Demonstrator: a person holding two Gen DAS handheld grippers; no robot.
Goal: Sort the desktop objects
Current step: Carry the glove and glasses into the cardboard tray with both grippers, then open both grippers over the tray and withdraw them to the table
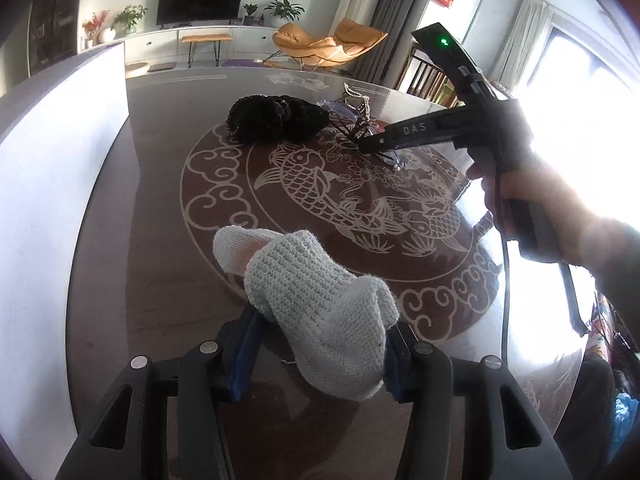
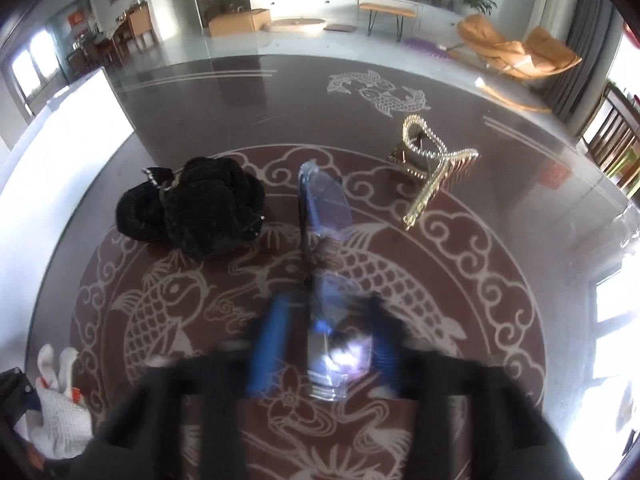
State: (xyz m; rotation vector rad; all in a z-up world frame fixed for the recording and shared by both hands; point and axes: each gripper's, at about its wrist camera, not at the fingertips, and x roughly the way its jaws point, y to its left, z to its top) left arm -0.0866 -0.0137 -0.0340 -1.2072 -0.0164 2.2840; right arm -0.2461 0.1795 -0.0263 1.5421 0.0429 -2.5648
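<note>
Grip looks solid: your left hand-held gripper [image 1: 316, 354] clamps the white knitted glove [image 1: 320, 312], the right hand-held gripper [image 2: 324, 344] pinches the clear plastic-wrapped packet [image 2: 326, 308]. Lift both clear of the tabletop [image 2: 224, 92] before moving.

Layout on table w/ fish pattern, seen from both wrist cams

Left wrist view: knit glove [image 1: 320, 304] sat at 6 o'clock, low centre, between the left gripper [image 1: 316, 356] pads; dark fuzzy bundle [image 1: 280, 118] lay at 12, behind it on the table [image 1: 160, 240]; right gripper [image 1: 380, 148] came in from 2–3 o'clock, tip just right of the bundle. Right wrist view: bundle at 10, wrapped item [image 2: 324, 208] at centre running 12 to 6 into the right gripper, beaded clip [image 2: 432, 164] at 1–2, glove at 8.
</note>
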